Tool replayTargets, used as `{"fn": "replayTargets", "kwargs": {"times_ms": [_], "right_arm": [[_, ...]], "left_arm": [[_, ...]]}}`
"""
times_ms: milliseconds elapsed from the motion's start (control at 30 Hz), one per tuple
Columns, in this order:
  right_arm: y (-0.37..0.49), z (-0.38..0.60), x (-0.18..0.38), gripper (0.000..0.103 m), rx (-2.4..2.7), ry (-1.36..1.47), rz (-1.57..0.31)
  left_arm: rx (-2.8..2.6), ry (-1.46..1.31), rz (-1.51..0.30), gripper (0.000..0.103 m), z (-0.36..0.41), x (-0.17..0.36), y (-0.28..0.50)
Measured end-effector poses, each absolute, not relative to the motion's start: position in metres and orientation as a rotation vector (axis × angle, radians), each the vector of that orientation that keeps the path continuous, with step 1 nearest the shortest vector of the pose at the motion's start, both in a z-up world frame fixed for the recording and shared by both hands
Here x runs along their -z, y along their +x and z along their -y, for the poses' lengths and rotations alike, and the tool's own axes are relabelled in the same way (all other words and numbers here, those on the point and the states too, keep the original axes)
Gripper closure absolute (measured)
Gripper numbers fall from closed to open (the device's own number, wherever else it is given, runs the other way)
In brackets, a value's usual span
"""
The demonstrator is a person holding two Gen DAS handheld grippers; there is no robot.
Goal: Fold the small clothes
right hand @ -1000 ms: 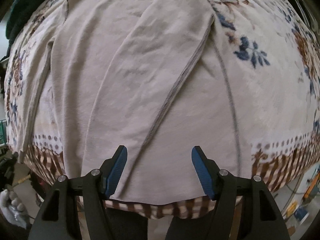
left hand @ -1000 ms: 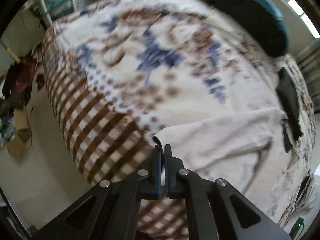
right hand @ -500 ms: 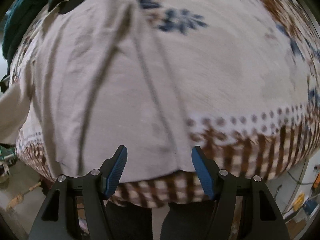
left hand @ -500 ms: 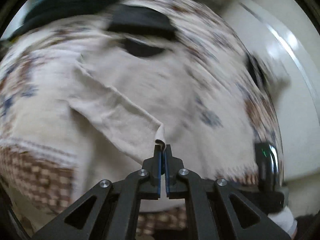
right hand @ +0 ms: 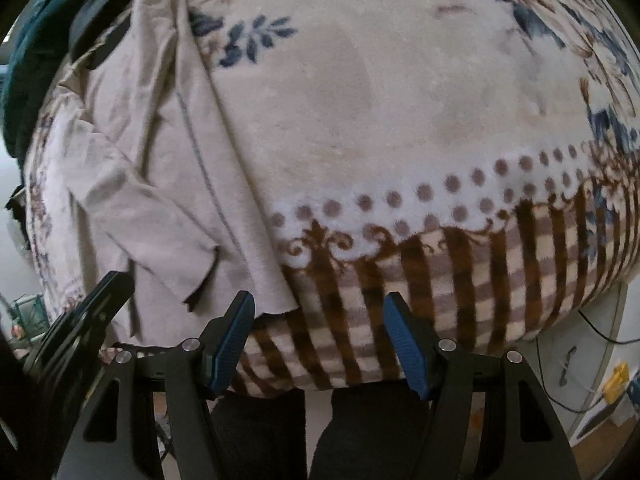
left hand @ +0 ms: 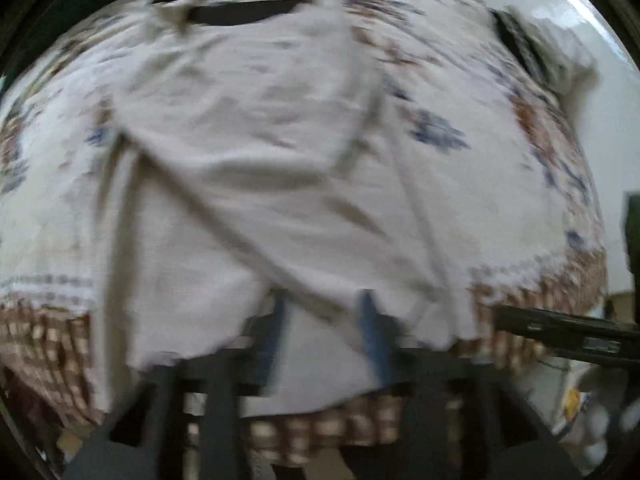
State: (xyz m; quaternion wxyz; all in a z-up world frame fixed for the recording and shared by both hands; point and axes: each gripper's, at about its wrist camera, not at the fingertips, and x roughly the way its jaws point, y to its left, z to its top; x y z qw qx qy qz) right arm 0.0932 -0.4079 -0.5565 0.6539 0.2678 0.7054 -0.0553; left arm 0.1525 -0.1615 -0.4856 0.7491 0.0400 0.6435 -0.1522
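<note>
A beige garment (left hand: 256, 184) lies spread on a floral blanket (left hand: 460, 132); a folded-over flap runs diagonally across it toward the front edge. In the blurred left wrist view my left gripper (left hand: 324, 344) stands open at the garment's front hem, with cloth lying between and over its blue pads. In the right wrist view the garment (right hand: 160, 168) lies at the left. My right gripper (right hand: 318, 336) is open and empty over the blanket's striped border, just right of the garment's hem corner. The left gripper's body (right hand: 80, 320) shows at the lower left.
The blanket (right hand: 400, 100) covers a table and hangs over its front edge. A dark teal cloth (right hand: 28, 52) and a black object (right hand: 100, 20) lie at the back left. The right gripper's body (left hand: 568, 336) shows at the right of the left view. Floor clutter lies below.
My left gripper was shut on a corner of the garment, swung it across over the body, and has now opened and let go. My right gripper has moved right, off the garment.
</note>
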Motion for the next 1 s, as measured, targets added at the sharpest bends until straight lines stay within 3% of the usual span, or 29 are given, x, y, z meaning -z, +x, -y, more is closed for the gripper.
{"fn": "replayTargets", "kwargs": {"times_ms": [33, 233, 367, 533, 567, 600, 633, 667, 700, 733, 1000], "right_arm": [[0.093, 0.413, 0.553, 0.034, 0.114, 0.610, -1.594], [0.098, 0.427, 0.547, 0.034, 0.071, 0.625, -1.592], [0.091, 0.431, 0.574, 0.034, 0.020, 0.673, -1.655], [0.072, 0.439, 0.593, 0.035, -0.015, 0.720, -1.695], [0.068, 0.442, 0.592, 0.036, -0.021, 0.720, -1.695], [0.066, 0.442, 0.591, 0.045, -0.027, 0.719, -1.693], [0.063, 0.444, 0.590, 0.065, -0.033, 0.721, -1.693], [0.059, 0.447, 0.588, 0.075, -0.040, 0.726, -1.698], [0.061, 0.443, 0.587, 0.090, -0.039, 0.732, -1.698], [0.058, 0.445, 0.583, 0.097, -0.042, 0.742, -1.690], [0.075, 0.446, 0.540, 0.100, -0.086, 0.780, -1.623]], "left_arm": [[0.299, 0.075, -1.408, 0.030, 0.146, 0.484, 0.158], [0.051, -0.096, -1.442, 0.030, 0.035, 0.484, 0.160], [-0.084, -0.189, -1.503, 0.030, -0.032, 0.507, 0.139], [-0.023, -0.242, -1.599, 0.033, -0.050, 0.540, 0.122], [0.000, -0.252, -1.599, 0.038, -0.048, 0.544, 0.120], [0.021, -0.266, -1.591, 0.061, -0.047, 0.546, 0.119], [0.040, -0.282, -1.585, 0.090, -0.045, 0.546, 0.118], [0.055, -0.308, -1.579, 0.100, -0.045, 0.545, 0.116], [0.061, -0.337, -1.564, 0.101, -0.041, 0.544, 0.115], [0.056, -0.353, -1.547, 0.101, -0.035, 0.541, 0.114], [0.023, -0.600, -1.514, 0.101, -0.077, 0.480, 0.127]]}}
